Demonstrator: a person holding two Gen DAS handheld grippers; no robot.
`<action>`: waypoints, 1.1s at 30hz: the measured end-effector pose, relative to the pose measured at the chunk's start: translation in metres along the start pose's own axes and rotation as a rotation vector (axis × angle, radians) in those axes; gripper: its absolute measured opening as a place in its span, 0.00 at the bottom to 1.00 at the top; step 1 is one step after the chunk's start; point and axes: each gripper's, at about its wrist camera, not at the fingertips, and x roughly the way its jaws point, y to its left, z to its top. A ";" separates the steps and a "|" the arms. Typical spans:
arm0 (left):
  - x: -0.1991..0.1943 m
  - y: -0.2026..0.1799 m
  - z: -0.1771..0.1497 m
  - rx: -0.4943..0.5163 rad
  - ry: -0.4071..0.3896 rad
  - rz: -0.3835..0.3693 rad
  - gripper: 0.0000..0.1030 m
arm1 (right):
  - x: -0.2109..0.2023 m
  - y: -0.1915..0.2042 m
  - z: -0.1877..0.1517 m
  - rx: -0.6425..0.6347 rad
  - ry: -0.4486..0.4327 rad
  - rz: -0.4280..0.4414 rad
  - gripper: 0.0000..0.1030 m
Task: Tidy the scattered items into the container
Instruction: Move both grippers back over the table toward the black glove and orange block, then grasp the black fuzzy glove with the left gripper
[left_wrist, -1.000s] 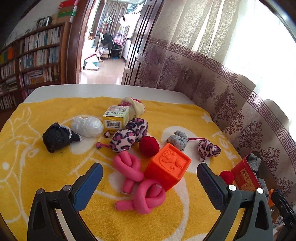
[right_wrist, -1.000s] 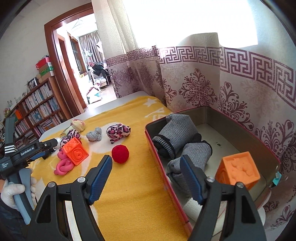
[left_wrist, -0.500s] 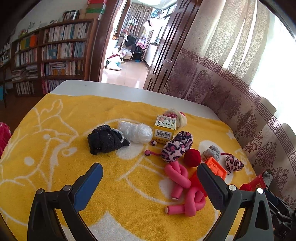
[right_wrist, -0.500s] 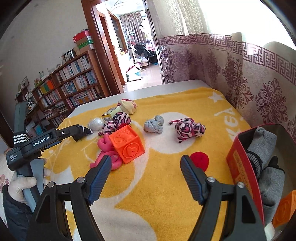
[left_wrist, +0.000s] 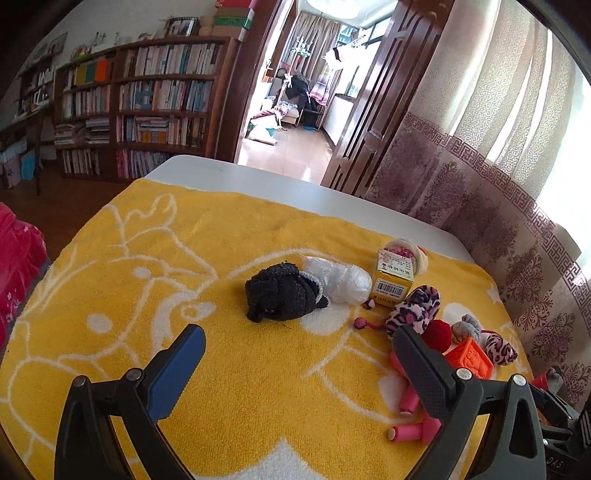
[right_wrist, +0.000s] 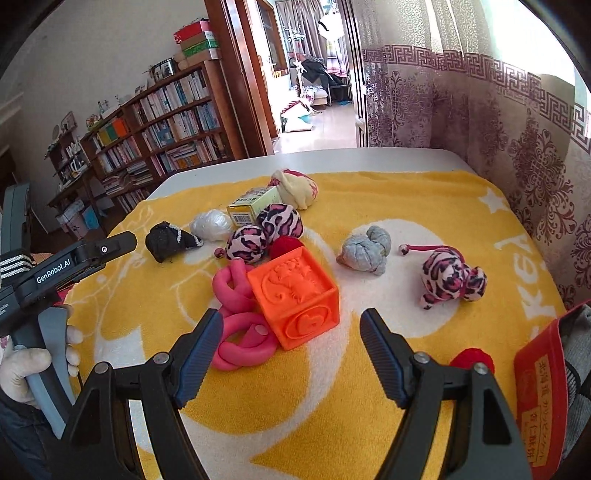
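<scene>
Scattered toys lie on a yellow towel (right_wrist: 424, 206). My right gripper (right_wrist: 291, 350) is open and empty, hovering just short of the orange cube (right_wrist: 295, 295), which leans against pink foam twists (right_wrist: 240, 332). A red ball (right_wrist: 472, 360) and the red tin (right_wrist: 543, 384) with grey socks sit at lower right. A leopard plush (right_wrist: 452, 280) and a grey sock ball (right_wrist: 364, 249) lie beyond. My left gripper (left_wrist: 299, 369) is open and empty, short of the black sock bundle (left_wrist: 282, 291). In the right wrist view the left gripper (right_wrist: 92, 254) shows from the side in a gloved hand.
A white wrapped bundle (left_wrist: 341, 278), a yellow box (left_wrist: 393, 280), a cream sock ball (right_wrist: 295, 186) and leopard slippers (right_wrist: 266, 232) crowd the towel's far side. A curtain (right_wrist: 480, 92) hangs along the right table edge. Bookshelves (left_wrist: 147, 110) and a doorway stand beyond the table.
Both grippers swung left. The right view left the tin and now faces the orange cube. The left view left the toy cluster and now faces the black bundle. Jaws stayed open.
</scene>
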 end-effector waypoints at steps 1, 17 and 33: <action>0.001 0.004 0.000 -0.009 -0.003 0.005 1.00 | 0.004 0.000 0.002 -0.002 0.001 -0.002 0.77; 0.034 -0.010 -0.012 0.146 0.023 0.084 1.00 | 0.038 -0.015 0.005 0.059 0.014 0.059 0.77; 0.051 -0.006 -0.002 0.101 0.085 0.118 1.00 | 0.026 -0.008 0.002 0.025 -0.026 0.035 0.63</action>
